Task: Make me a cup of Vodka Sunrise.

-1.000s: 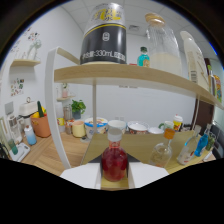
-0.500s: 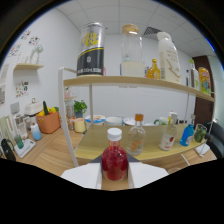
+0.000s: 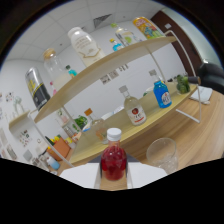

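A small bottle of red liquid (image 3: 113, 162) with a white cap stands between my two white fingers, and my gripper (image 3: 114, 174) is shut on it. The whole view is tilted, so the bottle is held at a lean over the wooden table (image 3: 200, 130). An empty clear glass (image 3: 161, 153) stands just ahead of the right finger (image 3: 146, 173). Beyond it on the table are a clear bottle with a red label (image 3: 134, 111), a blue bottle (image 3: 161, 93) and a bottle with an orange cap (image 3: 95, 122).
A wooden shelf (image 3: 107, 62) on white legs spans the table, carrying a dark bottle (image 3: 37, 89), a clear jar (image 3: 52, 67), a white bottle (image 3: 82, 45) and colourful packs (image 3: 145, 25). An orange pot (image 3: 62, 147) and small plants sit beyond the left finger.
The gripper has rolled and swung to the right with the red bottle still in it. The empty glass has come into view just ahead of the right finger.
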Demonstrator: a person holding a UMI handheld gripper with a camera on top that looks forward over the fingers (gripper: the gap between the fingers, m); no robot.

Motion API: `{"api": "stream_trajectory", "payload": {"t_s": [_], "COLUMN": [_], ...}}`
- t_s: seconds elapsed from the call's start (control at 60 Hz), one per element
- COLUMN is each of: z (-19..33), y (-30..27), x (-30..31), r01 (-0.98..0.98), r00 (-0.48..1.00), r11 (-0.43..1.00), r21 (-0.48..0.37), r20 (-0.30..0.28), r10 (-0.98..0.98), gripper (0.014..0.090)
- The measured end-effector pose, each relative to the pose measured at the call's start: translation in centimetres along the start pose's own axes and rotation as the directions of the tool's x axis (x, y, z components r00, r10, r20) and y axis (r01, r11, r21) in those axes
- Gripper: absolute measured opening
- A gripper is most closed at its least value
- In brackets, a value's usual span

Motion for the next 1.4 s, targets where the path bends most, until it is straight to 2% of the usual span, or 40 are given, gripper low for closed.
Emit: {"api": "stream_trajectory", "payload": {"t_s": [0.133, 0.217, 0.35, 0.433, 0.55, 0.667, 0.75, 0.95, 1.0, 1.067, 1.167, 1.217, 1.283, 1.35, 1.4], "z": [0.2, 0.2, 0.0, -0.3, -0.9, -1.1, -1.3, -1.2, -1.2, -1.4, -2.1, -2.3, -2.3, -2.2, -1.4], "y": [-2.3, -3.6, -5.1, -5.8, -6.5, -6.8, -6.8, -7.3, -7.4, -8.0, -9.5, -9.9, -10.2, -8.9, -7.2], "x": [-1.4, -1.7, -2.1, -2.0, -1.6, -1.2, -0.9, -1.9, -2.4, -3.6, -6.1, -7.1, -8.5, -9.5, -9.7], "r01": [-0.418, -0.621, -0.856, -0.932, -0.97, -0.967, -0.963, -0.965, -0.96, -0.912, -0.708, -0.548, -0.312, -0.102, 0.03], "r00": [0.901, 0.765, 0.467, 0.269, 0.024, -0.102, -0.141, -0.037, 0.076, 0.296, 0.651, 0.799, 0.925, 0.977, 0.986], "r11": [0.909, 0.783, 0.508, 0.326, 0.1, -0.014, -0.048, 0.057, 0.162, 0.373, 0.705, 0.835, 0.938, 0.974, 0.977], "r21": [0.001, -0.024, -0.099, -0.155, -0.221, -0.253, -0.264, -0.256, -0.227, -0.172, -0.037, 0.052, 0.152, 0.202, 0.21], "r20": [0.128, 0.197, 0.274, 0.307, 0.324, 0.339, 0.345, 0.348, 0.345, 0.354, 0.354, 0.327, 0.273, 0.204, 0.155], "r10": [0.414, 0.613, 0.841, 0.913, 0.946, 0.935, 0.928, 0.937, 0.936, 0.887, 0.672, 0.504, 0.264, 0.06, -0.064], "gripper": [0.0349, 0.0349, 0.0347, 0.0349, 0.0348, 0.0347, 0.0345, 0.0348, 0.0346, 0.0347, 0.0349, 0.0349, 0.0351, 0.0351, 0.035]}}
